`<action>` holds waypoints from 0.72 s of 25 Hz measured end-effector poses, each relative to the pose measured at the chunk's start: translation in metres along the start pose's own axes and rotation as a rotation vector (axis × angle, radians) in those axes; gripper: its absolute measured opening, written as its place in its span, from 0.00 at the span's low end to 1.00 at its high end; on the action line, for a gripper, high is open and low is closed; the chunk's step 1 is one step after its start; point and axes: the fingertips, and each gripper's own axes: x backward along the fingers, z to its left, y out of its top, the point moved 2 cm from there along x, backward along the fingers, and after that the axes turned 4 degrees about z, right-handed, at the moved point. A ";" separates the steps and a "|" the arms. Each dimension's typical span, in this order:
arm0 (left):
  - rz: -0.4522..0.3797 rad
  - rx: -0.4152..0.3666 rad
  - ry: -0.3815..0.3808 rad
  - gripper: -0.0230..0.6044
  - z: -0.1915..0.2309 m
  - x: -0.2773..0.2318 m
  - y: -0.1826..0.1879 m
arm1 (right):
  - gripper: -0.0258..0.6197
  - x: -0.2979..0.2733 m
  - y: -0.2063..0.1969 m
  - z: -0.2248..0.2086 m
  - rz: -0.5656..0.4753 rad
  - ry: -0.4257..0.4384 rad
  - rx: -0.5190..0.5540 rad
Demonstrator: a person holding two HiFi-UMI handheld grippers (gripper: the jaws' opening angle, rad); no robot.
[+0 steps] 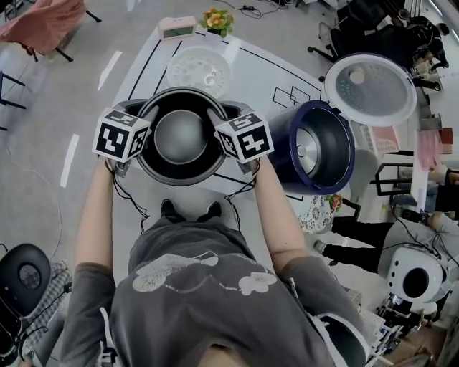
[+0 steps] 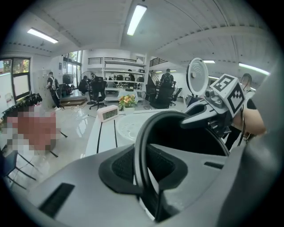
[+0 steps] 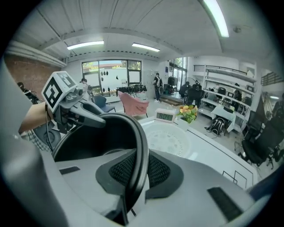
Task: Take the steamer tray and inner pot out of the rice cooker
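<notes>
The dark round inner pot (image 1: 179, 136) is out of the cooker, over the near part of the white table (image 1: 254, 72); whether it rests on the table I cannot tell. My left gripper (image 1: 147, 115) is shut on the pot's left rim (image 2: 146, 128), and my right gripper (image 1: 214, 115) is shut on its right rim (image 3: 143, 137). Both rim edges pass between the ribbed pads. The white perforated steamer tray (image 1: 199, 70) lies flat on the table just behind the pot. The dark blue rice cooker (image 1: 315, 147) stands empty to the right, its lid (image 1: 370, 88) open.
A small digital clock (image 1: 177, 27) and a pot of flowers (image 1: 217, 20) stand at the table's far end. Black lines are marked on the tabletop. Office chairs and other people are around the room; a robot base (image 1: 414, 276) is at lower right.
</notes>
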 end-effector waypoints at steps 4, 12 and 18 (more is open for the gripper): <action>0.041 -0.036 -0.001 0.14 0.005 -0.009 -0.001 | 0.15 -0.010 -0.003 -0.005 0.044 0.021 -0.024; 0.132 -0.076 0.003 0.15 0.008 -0.022 -0.007 | 0.18 -0.021 -0.012 -0.008 0.084 0.024 0.007; 0.128 -0.139 0.015 0.17 0.008 -0.021 -0.007 | 0.22 -0.019 -0.013 -0.009 0.053 0.011 -0.010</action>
